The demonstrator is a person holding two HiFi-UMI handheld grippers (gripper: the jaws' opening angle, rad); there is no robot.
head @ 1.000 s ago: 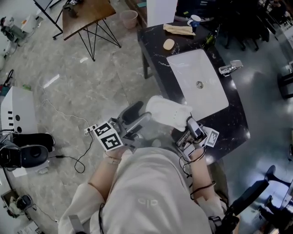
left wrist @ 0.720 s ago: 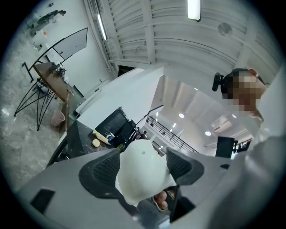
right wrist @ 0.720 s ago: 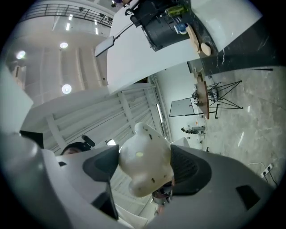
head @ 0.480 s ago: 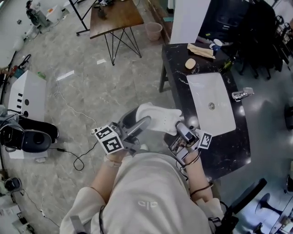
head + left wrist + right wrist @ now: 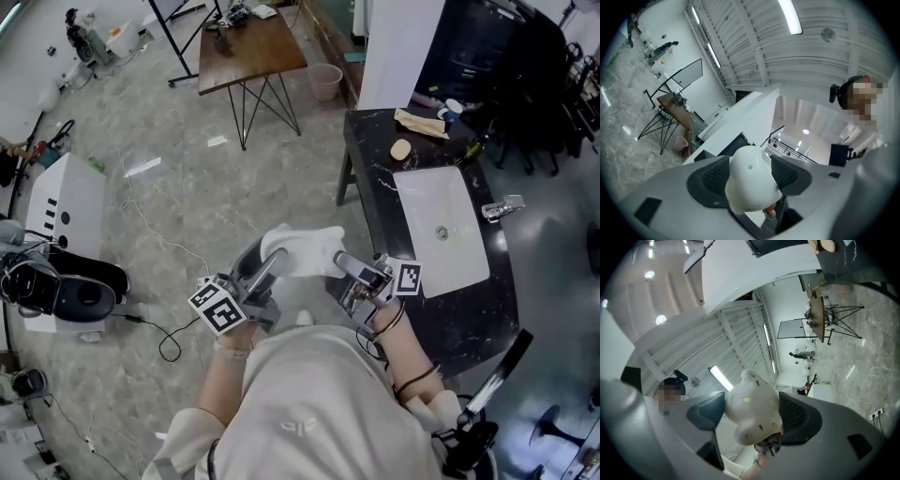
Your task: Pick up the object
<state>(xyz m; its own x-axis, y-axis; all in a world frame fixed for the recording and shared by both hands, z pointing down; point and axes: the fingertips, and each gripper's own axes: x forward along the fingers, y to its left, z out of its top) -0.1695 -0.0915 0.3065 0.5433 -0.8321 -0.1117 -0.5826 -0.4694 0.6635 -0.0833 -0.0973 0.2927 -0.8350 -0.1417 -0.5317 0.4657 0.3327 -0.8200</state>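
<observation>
A white, rounded, shoe-like object (image 5: pixel 300 250) with small holes is held up over the floor in front of the person. My left gripper (image 5: pixel 269 267) takes its left end and my right gripper (image 5: pixel 343 266) its right end. In the left gripper view the object (image 5: pixel 749 183) fills the gap of the left gripper (image 5: pixel 750 174), whose jaws are closing, and it touches both dark pads. In the right gripper view the same object (image 5: pixel 751 411) sits pressed between the pads of the right gripper (image 5: pixel 752 417).
A black counter (image 5: pixel 370 178) with a white sink (image 5: pixel 441 230) and a faucet (image 5: pixel 502 206) stands at the right. A wooden table (image 5: pixel 251 47) and a pink bin (image 5: pixel 325 80) lie farther off. A white machine (image 5: pixel 61 216) and a cable (image 5: pixel 155 248) sit at the left.
The white object has moved left, off the counter's edge and out over the floor. Both grippers went with it, and the left jaws now sit around its end.
</observation>
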